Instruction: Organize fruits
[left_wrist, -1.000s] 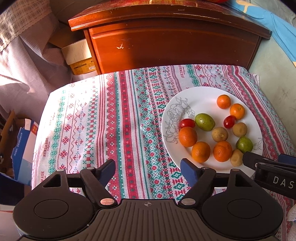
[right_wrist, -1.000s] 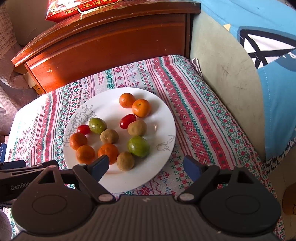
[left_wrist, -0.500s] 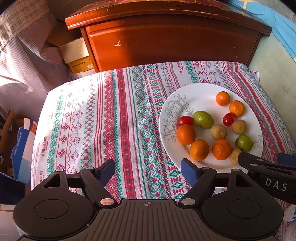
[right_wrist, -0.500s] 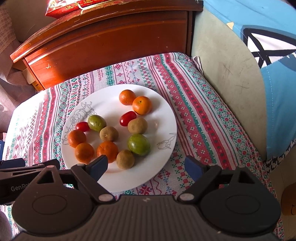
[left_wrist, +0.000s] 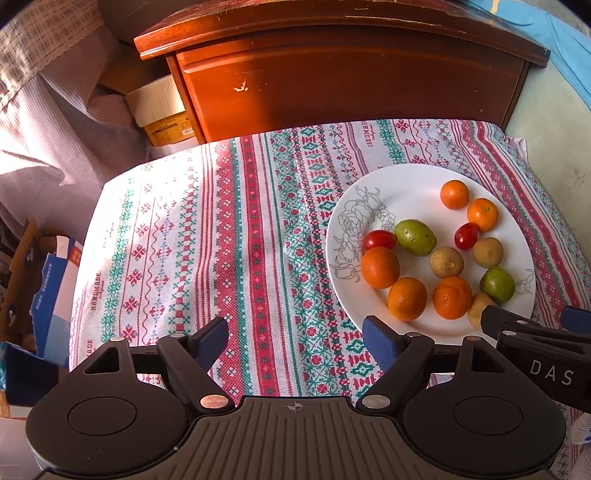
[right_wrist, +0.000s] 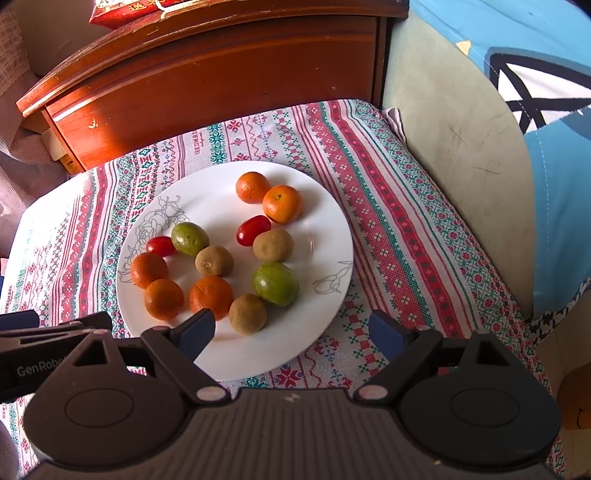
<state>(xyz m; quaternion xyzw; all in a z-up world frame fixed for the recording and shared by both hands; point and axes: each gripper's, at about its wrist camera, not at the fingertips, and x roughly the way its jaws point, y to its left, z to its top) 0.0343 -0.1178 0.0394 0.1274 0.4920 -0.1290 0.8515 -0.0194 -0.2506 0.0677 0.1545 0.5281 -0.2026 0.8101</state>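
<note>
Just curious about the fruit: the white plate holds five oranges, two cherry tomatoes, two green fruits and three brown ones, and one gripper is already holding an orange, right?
Not quite. Neither the left gripper nor the right gripper holds anything; both wrist views show open, empty jaws. The counts on the plate are right.

White plate (right_wrist: 325, 236) with a grey line-drawn rose on the rim. On it: five orange mandarins (right_wrist: 282, 204), two glossy red cherry tomatoes (right_wrist: 253, 229), two green fruits (right_wrist: 275, 283), three dull brown ones (right_wrist: 214, 261). Cloth (left_wrist: 221, 236) on the surface: white, banded in red and teal cross-stitch motifs. Cabinet (left_wrist: 332, 74) reddish-brown wood. Tongs black with dark blue pads (left_wrist: 380, 338). Bedding (right_wrist: 554, 92) sky blue, white and black.
</note>
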